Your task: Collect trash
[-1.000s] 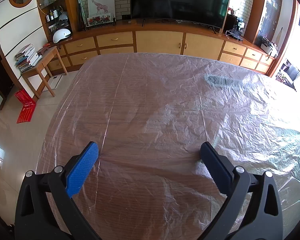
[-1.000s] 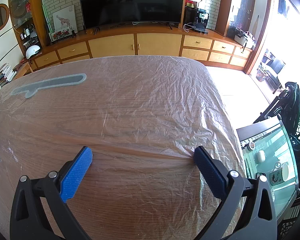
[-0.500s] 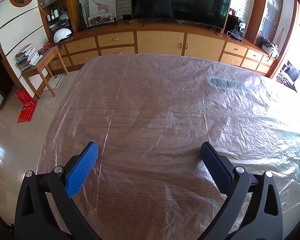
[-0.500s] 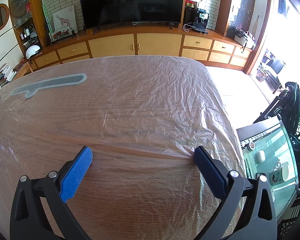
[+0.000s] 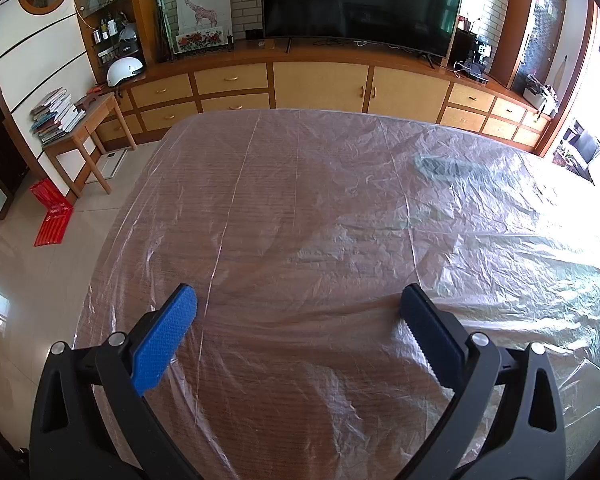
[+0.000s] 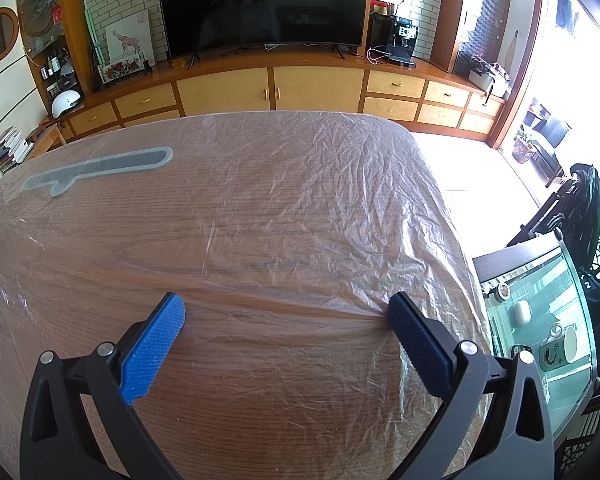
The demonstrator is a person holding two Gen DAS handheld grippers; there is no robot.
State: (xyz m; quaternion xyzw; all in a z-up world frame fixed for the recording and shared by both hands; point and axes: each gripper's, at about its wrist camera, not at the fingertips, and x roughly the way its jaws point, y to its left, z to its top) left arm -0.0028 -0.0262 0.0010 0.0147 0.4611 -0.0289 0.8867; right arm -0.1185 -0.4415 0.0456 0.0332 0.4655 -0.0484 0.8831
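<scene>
A thin clear plastic sheet [image 5: 340,208] lies crumpled over the whole wooden table [image 6: 260,400]; it also shows in the right wrist view [image 6: 320,200]. A flat grey-blue shape [image 6: 100,168] lies under the sheet at the far left of the right wrist view, and shows faintly in the left wrist view [image 5: 444,166]. My left gripper [image 5: 298,304] is open and empty, low over the sheet. My right gripper [image 6: 286,312] is open and empty, low over the sheet near the table's right edge. No loose trash item shows.
A long wooden cabinet [image 5: 320,84] with a TV [image 6: 260,4] runs along the far wall. A small side table with books [image 5: 80,120] stands left. A glass-topped tea table [image 6: 540,320] and a dark chair [image 6: 584,208] stand right of the table.
The left wrist view has shifted slightly, the far table edge sitting a little lower in frame. The right gripper has not moved. Both stay open.
</scene>
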